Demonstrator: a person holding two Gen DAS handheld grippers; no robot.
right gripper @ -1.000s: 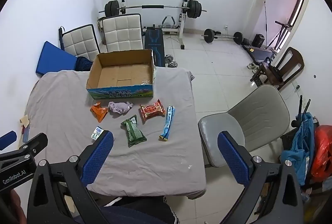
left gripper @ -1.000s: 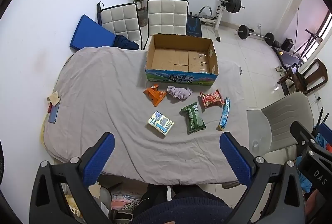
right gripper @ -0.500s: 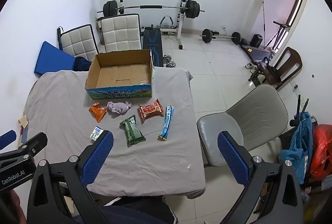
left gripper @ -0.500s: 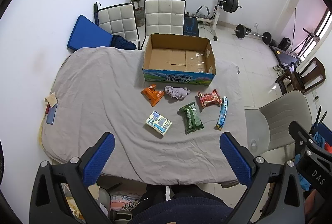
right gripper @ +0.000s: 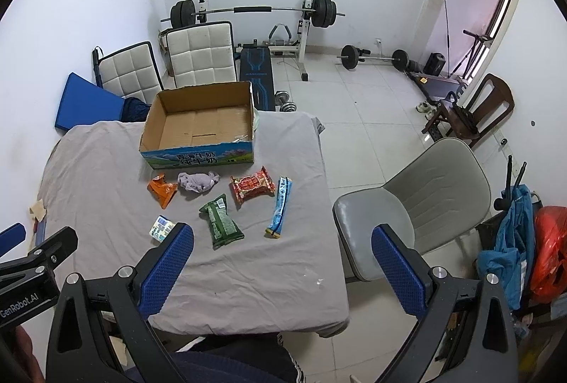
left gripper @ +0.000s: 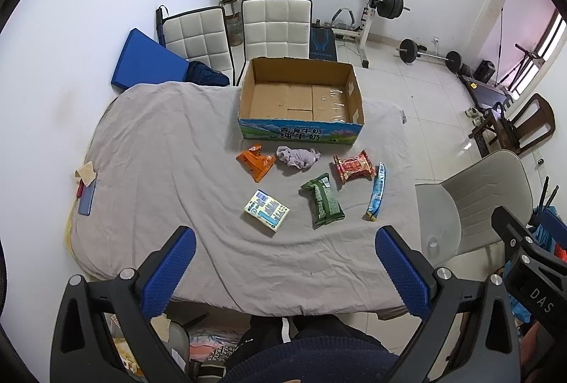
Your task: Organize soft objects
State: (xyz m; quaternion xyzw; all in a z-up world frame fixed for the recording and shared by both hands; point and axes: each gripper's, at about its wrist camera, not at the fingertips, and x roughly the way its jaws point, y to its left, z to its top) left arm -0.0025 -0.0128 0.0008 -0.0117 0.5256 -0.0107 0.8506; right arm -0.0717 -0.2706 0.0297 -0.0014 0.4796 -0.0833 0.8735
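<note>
Moved: both grippers have drifted slightly back and up from a second ago, so the cardboard box point(left gripper: 301, 103) sits a touch lower in each view; nothing on the cloth has shifted.
Meaning: I'd say no pick has begun; the box is empty.
Left gripper point(left gripper: 283, 259): jaws spread wide, holding nothing, hovering at the table's near edge.
Right gripper point(right gripper: 283, 255): likewise wide apart and empty.
Soft objects: all in front of the box — orange packet point(left gripper: 256, 162), purple cloth point(left gripper: 297, 157), red packet point(left gripper: 353, 166), blue stick pack point(left gripper: 376, 195), green packet point(left gripper: 322, 200), white tissue pack point(left gripper: 266, 210) nearest the grippers.
Unchanged: grey cloth point(left gripper: 159, 152) wrinkles, items' layout.
</note>
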